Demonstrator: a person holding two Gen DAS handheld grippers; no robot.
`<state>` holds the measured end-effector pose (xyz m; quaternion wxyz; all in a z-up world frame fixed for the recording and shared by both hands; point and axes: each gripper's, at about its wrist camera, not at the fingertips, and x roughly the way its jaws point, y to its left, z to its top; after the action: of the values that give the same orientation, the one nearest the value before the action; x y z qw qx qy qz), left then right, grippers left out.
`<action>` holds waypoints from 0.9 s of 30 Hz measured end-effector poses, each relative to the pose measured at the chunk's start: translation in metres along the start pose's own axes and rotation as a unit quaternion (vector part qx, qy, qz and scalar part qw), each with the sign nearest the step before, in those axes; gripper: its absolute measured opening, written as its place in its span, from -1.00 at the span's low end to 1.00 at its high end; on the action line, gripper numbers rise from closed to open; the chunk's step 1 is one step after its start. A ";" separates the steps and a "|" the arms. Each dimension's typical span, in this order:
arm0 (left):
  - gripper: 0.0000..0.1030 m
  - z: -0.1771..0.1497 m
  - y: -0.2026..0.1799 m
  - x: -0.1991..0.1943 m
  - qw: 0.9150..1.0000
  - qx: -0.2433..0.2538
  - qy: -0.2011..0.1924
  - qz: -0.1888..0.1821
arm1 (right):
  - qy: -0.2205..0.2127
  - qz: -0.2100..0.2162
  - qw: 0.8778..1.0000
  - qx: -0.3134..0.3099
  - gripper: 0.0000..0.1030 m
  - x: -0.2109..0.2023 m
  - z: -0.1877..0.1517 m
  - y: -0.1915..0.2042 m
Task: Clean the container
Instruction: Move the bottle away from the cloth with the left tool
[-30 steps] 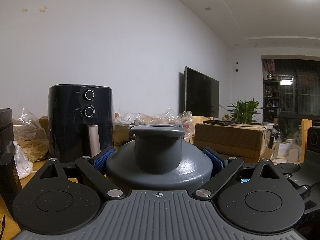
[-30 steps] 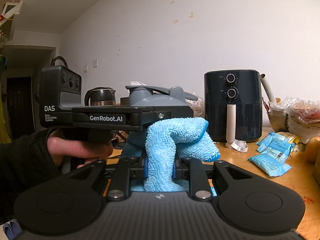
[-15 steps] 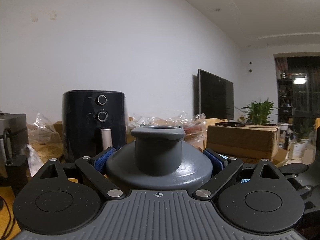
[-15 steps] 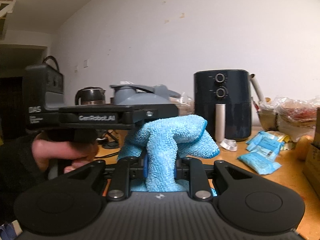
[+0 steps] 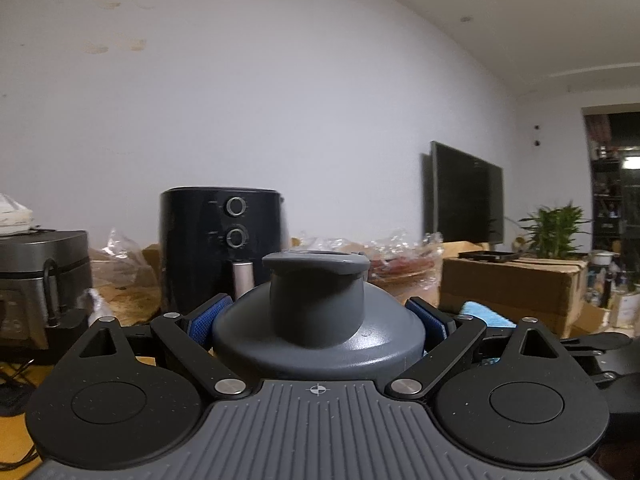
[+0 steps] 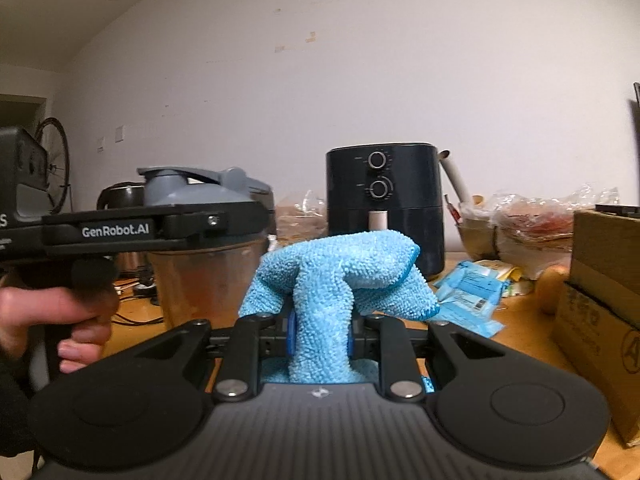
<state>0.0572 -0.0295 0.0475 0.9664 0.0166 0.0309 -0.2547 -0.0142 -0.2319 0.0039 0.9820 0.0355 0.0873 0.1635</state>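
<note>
The bottle (image 5: 318,320) is clamped in the left claw (image 5: 318,322), the cloth (image 6: 332,280) in the right claw (image 6: 320,338); an air fryer (image 6: 384,208) is seen at twelve o'clock, packets (image 6: 468,292) at two on the counter (image 6: 516,336).

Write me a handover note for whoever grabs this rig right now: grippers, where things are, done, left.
Left hand-held gripper: shut on the grey screw-on lid with flip spout of the clear plastic shaker container, holding it upright, above the wooden table.
Right hand-held gripper: shut on the folded light-blue microfibre cloth, just right of the container, not touching it.
Done: both things picked up and brought side by side.
Left: wipe the container, then set both down. Whether any wiping has happened I cannot tell.
Nearby: black air fryer against the wall, blue packets on the table.
</note>
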 end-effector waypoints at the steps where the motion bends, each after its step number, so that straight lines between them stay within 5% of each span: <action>1: 0.83 0.001 -0.001 0.000 1.000 -0.001 0.001 0.009 | -0.002 -0.005 1.000 0.000 -0.65 0.000 0.001 -0.001; 10: 0.83 0.008 -0.004 -0.002 0.995 -0.019 0.004 0.094 | -0.011 -0.034 0.999 -0.005 -0.65 -0.006 0.004 -0.003; 19: 0.83 0.015 -0.008 -0.004 0.982 -0.026 0.001 0.188 | -0.002 -0.076 0.997 -0.007 -0.65 -0.007 0.007 -0.008; 27: 0.83 0.019 -0.008 -0.007 0.978 -0.025 0.001 0.206 | 0.000 -0.084 0.996 0.000 -0.65 -0.010 0.008 -0.011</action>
<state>0.0478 -0.0338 0.0672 0.9982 -0.0014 0.0346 -0.0491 -0.0188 -0.2460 0.0125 0.9923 0.0285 0.0899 0.0802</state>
